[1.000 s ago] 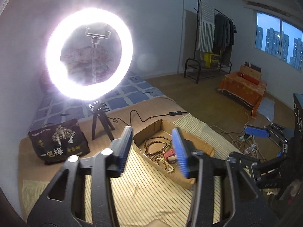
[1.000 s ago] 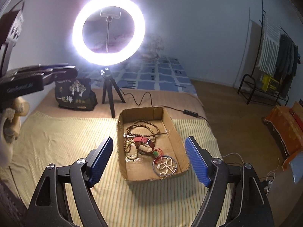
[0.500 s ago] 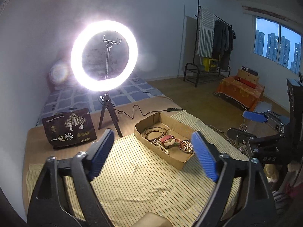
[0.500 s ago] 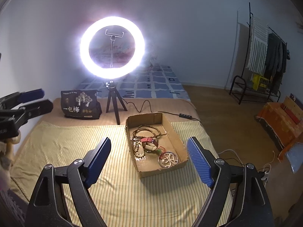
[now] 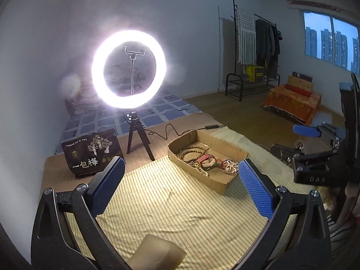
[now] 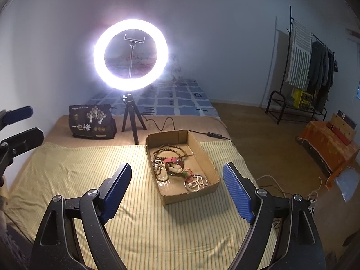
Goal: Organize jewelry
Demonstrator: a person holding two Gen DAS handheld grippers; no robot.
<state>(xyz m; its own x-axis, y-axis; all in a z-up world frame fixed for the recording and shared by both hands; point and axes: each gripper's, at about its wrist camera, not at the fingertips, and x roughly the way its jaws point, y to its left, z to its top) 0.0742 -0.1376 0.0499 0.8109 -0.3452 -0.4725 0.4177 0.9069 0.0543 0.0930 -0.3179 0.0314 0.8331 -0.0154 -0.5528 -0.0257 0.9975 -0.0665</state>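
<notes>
1. Left wrist view: left gripper [image 5: 182, 189] jaws wide, holding nothing, above the striped yellow sheet [image 5: 171, 204] on the bed.
2. Cardboard tray [image 5: 234, 149] lies on the sheet toward the bed's far right edge; jewelry [image 5: 207, 160] inside it, a tangle of bead strings, a red-and-cream piece and a wire hoop with pale beads.
3. Sheet between the jaws and the tray is bare. Ring light [image 5: 128, 68] on its tripod and a dark printed bag [image 5: 92, 151] stand along the far edge of the bed.
4. Right gripper [image 5: 315, 144] shows at the right frame edge, partly cut off, over the bed's right edge. A tan blurred object [image 5: 157, 254] at bottom centre, cannot identify.
5. Right wrist view: right gripper [image 6: 177, 190] jaws wide, holding nothing, in line with the near end of the cardboard tray [image 6: 202, 150].
6. Jewelry [image 6: 177, 168] piled along the tray's middle; single strands hard to separate.
7. Left gripper [image 6: 18, 123] at the left frame edge, cut off, over the bed's left edge. Glare washes out the ring light [image 6: 130, 54] rim.
</notes>
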